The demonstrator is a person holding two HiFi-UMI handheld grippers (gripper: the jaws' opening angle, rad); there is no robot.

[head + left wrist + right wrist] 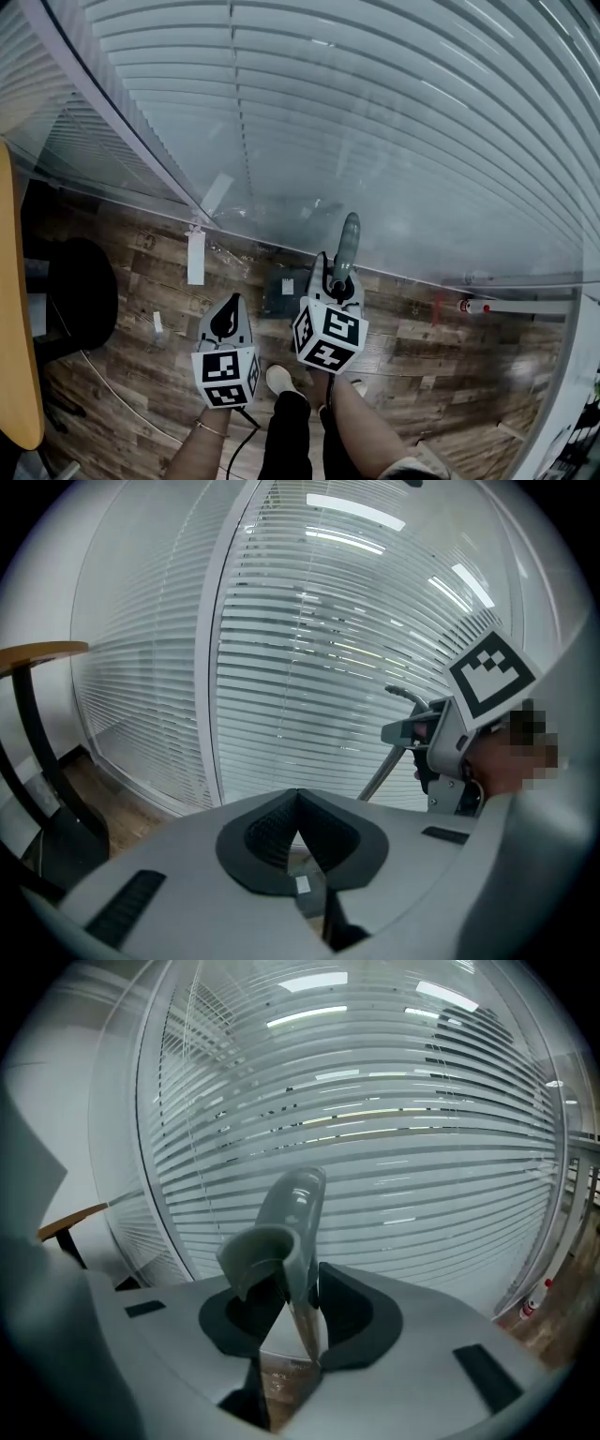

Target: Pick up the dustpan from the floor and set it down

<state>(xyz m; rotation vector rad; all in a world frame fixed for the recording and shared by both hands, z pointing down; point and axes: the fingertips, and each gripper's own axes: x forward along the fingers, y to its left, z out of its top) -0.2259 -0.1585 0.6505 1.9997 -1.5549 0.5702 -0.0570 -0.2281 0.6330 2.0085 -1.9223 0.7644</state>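
In the head view the right tool (338, 284) holds the dustpan (285, 292) by its handle (348, 240), and the left tool (228, 314) is just beside it. In the left gripper view the left tool is pressed together with nothing in it. In the right gripper view the right tool pinches the grey handle.
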